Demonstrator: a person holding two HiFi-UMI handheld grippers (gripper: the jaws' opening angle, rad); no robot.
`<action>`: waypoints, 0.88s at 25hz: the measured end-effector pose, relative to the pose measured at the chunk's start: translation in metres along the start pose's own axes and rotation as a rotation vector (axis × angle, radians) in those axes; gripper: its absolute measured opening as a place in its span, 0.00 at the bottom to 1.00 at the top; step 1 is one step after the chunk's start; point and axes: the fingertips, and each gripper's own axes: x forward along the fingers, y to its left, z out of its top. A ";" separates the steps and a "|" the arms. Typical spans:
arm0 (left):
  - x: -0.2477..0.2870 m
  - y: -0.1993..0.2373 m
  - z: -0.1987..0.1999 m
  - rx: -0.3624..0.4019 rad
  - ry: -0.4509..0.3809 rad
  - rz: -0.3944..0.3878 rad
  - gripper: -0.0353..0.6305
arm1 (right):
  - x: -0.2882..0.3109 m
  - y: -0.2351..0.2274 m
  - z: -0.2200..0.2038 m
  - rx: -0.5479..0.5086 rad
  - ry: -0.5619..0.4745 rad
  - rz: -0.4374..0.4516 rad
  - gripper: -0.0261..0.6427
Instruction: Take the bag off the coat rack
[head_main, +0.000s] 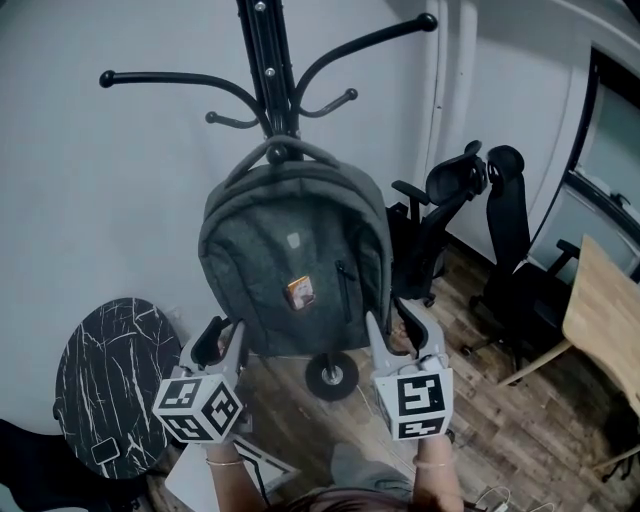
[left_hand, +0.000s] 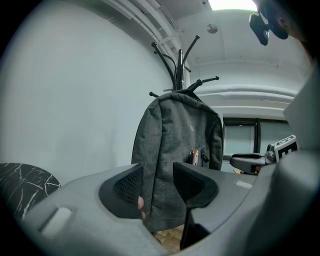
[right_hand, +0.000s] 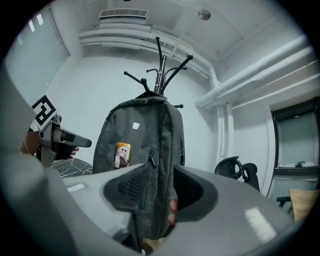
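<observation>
A grey fabric bag (head_main: 295, 250) hangs by its top loop from a low hook of a black metal coat rack (head_main: 265, 60), its front pocket and a small orange badge (head_main: 302, 292) facing the person. The rack stands close to a white wall (head_main: 100, 180). Its round base (head_main: 332, 375) sits on the wooden plank floor (head_main: 500, 420), showing just below the bag's bottom edge in the head view.

The person holds one tool at each of the bag's lower corners. The left claw (head_main: 222, 337) is released. Its two dark pads stand apart, and the bag's lower left side edge shows between them in the left gripper view, with the ribbed face of one pad left bare. The right claw (head_main: 395, 325) is released too, its pads parted either side of the bag's lower right side edge, close to the front zip. Whether the fabric brushes a pad there cannot be told. Each tool's white marker cube, the left (head_main: 200, 405) and the right (head_main: 415, 400), faces up toward the head camera.

A round black side table veined with white (head_main: 110, 380) stands left of the rack. To the right are two black office chairs (head_main: 450, 200) and, at the frame's edge, a pale wooden table (head_main: 605, 310).
</observation>
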 end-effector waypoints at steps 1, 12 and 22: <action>0.003 0.003 0.000 -0.001 0.002 0.006 0.32 | 0.003 -0.002 -0.002 0.001 0.006 -0.001 0.27; 0.030 0.022 -0.012 0.009 0.056 0.027 0.41 | 0.033 -0.019 -0.015 -0.019 0.021 -0.003 0.34; 0.056 0.031 -0.030 -0.007 0.123 0.008 0.45 | 0.058 -0.026 -0.040 0.015 0.087 0.033 0.40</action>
